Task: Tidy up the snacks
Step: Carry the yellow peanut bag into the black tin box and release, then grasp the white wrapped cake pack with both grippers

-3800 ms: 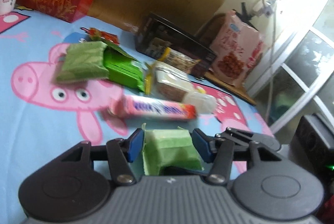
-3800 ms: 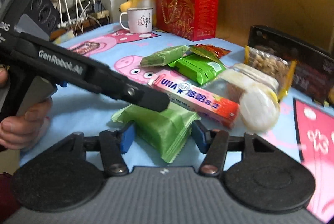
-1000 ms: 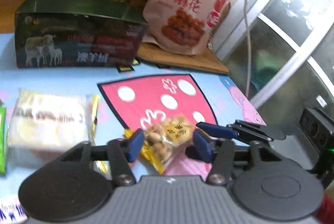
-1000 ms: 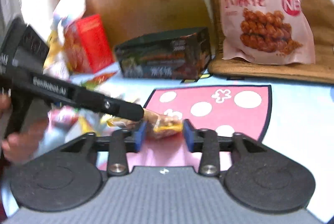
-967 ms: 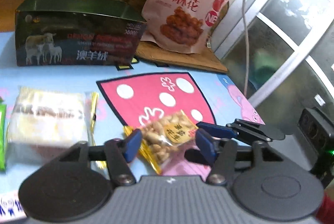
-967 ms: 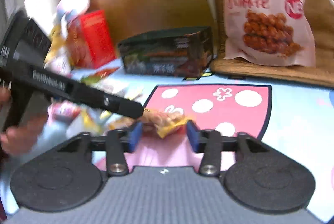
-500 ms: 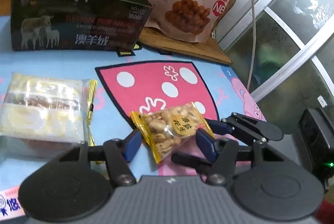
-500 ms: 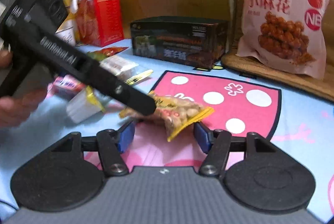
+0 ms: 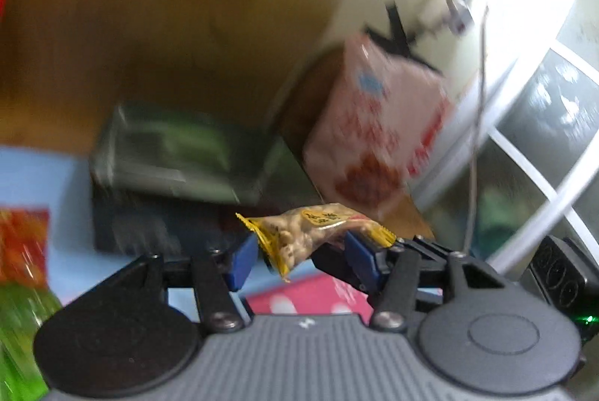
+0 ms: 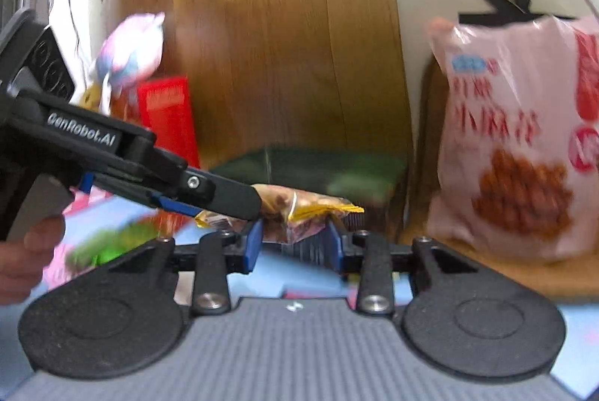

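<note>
while both tongs carry one small packet above the cloth, the readings below apply.

carried item: the peanut packet (image 9: 314, 232) is clear of the blue patterned cloth (image 9: 45, 173) and hangs in the air in front of the dark green box (image 9: 179, 154).

left gripper (image 9: 299, 257): its blue pads sit on either side of the packet's lower half. the left-hand pad touches the yellow seam; the right-hand pad meets the film near the far corner. state: clenched on the packet, after a slight opening of the jaws in the last instant.

right gripper (image 10: 294, 240): its jaws have just closed in, and the packet (image 10: 299, 210) now sits between the blue pads, its yellow crimped end poking out above them. state: grasping the packet.

position relative to the tongs: the two tools meet the packet from different sides, their fingers crossing at it. in the right wrist view the left tool's black finger lies across the packet's left end.

reason for the double hold (judgement): the film is slack and slippery, so a pinch at two places likely keeps it level during carriage.

probable destination (judgement): the green box, just beyond and below the packet.

surroundings: a large pink snack bag (image 10: 520, 154) leans upright to the right of the box; a red box (image 10: 168, 116) stands to its left.

limits: both views are motion-blurred, so pad contact is read from outline only.
</note>
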`<state>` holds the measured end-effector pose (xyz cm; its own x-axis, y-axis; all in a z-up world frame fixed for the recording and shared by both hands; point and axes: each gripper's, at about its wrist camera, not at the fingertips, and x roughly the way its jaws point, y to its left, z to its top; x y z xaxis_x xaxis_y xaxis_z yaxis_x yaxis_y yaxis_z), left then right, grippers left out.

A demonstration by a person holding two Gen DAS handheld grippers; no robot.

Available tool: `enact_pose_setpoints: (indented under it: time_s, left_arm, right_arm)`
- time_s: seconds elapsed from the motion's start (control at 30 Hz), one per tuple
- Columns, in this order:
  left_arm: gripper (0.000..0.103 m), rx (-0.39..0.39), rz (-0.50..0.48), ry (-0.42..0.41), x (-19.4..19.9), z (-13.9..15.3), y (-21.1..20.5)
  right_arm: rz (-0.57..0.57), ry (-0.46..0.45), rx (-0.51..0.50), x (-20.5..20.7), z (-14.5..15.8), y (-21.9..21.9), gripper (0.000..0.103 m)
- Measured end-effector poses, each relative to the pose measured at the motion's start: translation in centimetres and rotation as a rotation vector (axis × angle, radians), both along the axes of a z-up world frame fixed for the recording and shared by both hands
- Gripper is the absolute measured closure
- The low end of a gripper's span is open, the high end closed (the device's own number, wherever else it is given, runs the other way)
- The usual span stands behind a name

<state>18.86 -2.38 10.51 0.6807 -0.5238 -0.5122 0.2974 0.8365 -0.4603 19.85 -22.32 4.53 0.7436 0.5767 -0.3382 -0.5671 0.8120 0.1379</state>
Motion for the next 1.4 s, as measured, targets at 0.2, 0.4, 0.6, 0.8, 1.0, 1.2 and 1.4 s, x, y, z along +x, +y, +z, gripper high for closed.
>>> enact_pose_setpoints:
  time_s: [0.2, 0.4, 0.6, 0.8, 1.0, 1.2, 1.4]
  left_arm:
    - [0.046, 0.020, 0.072, -0.024, 3.7, 0.2, 1.2]
    - [0.036, 0.039, 0.136, -0.004, 3.8, -1.2, 3.1]
    - [0.034, -0.012, 0.121, 0.050, 0.6, -2.8, 5.8]
    - [0.035, 0.018, 0.088, 0.134, -2.3, -5.3, 6.0]
    - [0.036, 0.085, 0.063, 0.162, -4.5, -6.6, 5.0]
    - [0.035, 0.027, 0.056, 0.191, -4.6, -7.4, 4.2]
    - [0.034, 0.043, 0.005, 0.183, -3.4, -7.4, 0.9]
  right_arm:
    - [-0.023, -0.019, -0.017, 5.1, 1.0, 3.1, 0.062]
    - [-0.108, -0.013, -0.095, 6.7, 0.0, 4.6, 0.034]
    - [-0.081, 0.029, 0.026, 2.7, -0.6, 0.3, 0.030]
    - [0.066, 0.229, 0.071, -0.9, -3.6, -0.8, 0.030]
    - [0.180, 0.326, 0.031, -2.6, -4.8, 1.0, 0.030]
    - [0.237, 0.289, -0.058, -3.3, -4.6, 3.0, 0.022]
    - [0.181, 0.272, -0.054, -3.2, -4.6, 1.9, 0.016]
